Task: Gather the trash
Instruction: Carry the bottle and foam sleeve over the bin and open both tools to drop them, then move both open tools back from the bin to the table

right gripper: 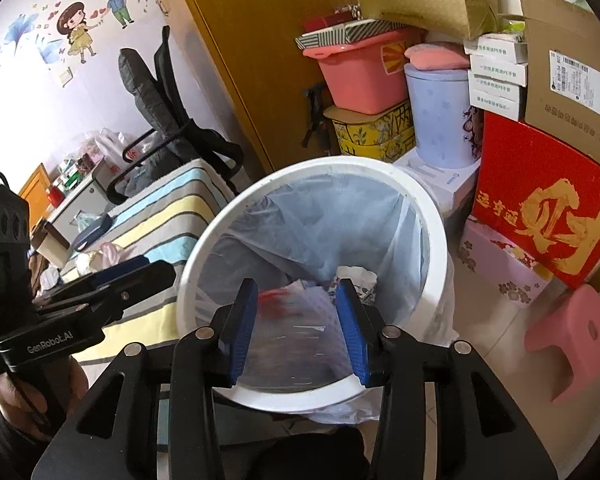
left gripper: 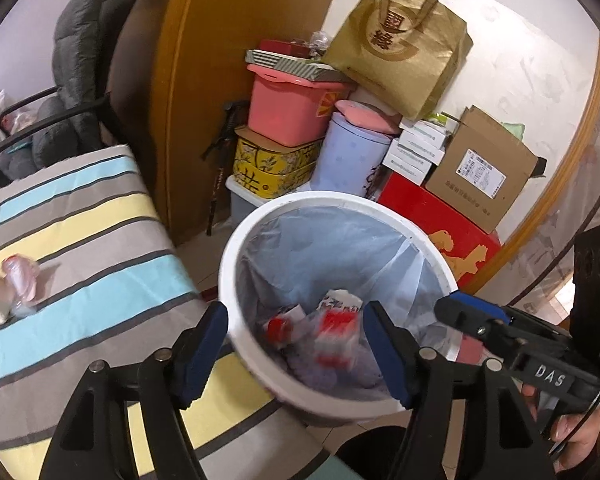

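A white trash bin (left gripper: 236, 248) with a pale blue liner stands on the floor beside the striped table (left gripper: 84, 232). Red and white wrappers (left gripper: 334, 332) lie inside it. My left gripper (left gripper: 296, 354) is open and empty above the bin's near rim. My right gripper (right gripper: 298, 328) is open and empty over the bin (right gripper: 436, 216), above clear plastic and a crumpled cup (right gripper: 358, 282). Crumpled pink and cream trash (left gripper: 8, 288) lies on the table's left side; it also shows in the right wrist view (right gripper: 100, 256).
Stacked boxes fill the corner behind the bin: a red box (right gripper: 548, 204), a cardboard box (left gripper: 480, 172), a pink tub (left gripper: 292, 108), a lilac bin (left gripper: 352, 160) and a gold bag (left gripper: 400, 44). A pink stool (right gripper: 576, 336) stands right. An office chair (left gripper: 72, 92) stands behind the table.
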The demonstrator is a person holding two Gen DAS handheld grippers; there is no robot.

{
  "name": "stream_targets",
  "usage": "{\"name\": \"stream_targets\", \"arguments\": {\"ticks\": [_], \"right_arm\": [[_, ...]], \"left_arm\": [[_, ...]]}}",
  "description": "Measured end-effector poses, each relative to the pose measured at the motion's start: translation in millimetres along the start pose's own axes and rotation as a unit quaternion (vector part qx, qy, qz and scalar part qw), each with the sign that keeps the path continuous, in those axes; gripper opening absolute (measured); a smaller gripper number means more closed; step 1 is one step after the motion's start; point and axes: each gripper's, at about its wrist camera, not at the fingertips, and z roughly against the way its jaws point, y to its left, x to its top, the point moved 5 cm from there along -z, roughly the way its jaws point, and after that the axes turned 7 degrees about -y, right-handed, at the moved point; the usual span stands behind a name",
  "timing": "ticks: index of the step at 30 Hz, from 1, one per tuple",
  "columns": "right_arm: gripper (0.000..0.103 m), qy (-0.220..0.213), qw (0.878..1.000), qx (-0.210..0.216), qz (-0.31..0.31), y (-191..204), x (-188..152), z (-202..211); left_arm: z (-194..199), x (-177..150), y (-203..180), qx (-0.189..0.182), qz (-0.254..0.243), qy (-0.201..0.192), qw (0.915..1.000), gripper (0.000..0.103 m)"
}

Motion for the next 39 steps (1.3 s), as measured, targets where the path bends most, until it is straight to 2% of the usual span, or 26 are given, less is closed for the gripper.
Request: {"name": "stream_targets", "arguments": {"ticks": [14, 21, 25, 39], "right_arm": [[0.043, -0.005, 0.998, 0.056, 0.042, 47.9, -11.4, 11.3], [0.043, 0.011, 0.993, 0.088, 0.074, 82.3, -24.7, 8.6], [0.043, 0.017, 0.990, 0.113, 0.083, 98.6, -29.8, 3.8], [0.043, 0.045, 0.980, 0.146, 0.129, 144.1, -51.7, -2.3]], "left_arm": [[70.2, -31.6, 33.4, 0.066, 0.012, -0.028, 0.9974, 0.067], [103.5, -56.6, 57.0, 0.089, 0.026, -0.030, 0.9952, 0.061], [122.9, -67.2, 72.7, 0.112, 0.037, -0.039, 0.9923, 0.060], [165.7, -83.3, 113.0, 0.173, 0.067, -0.059, 0.9808, 0.060]]}}
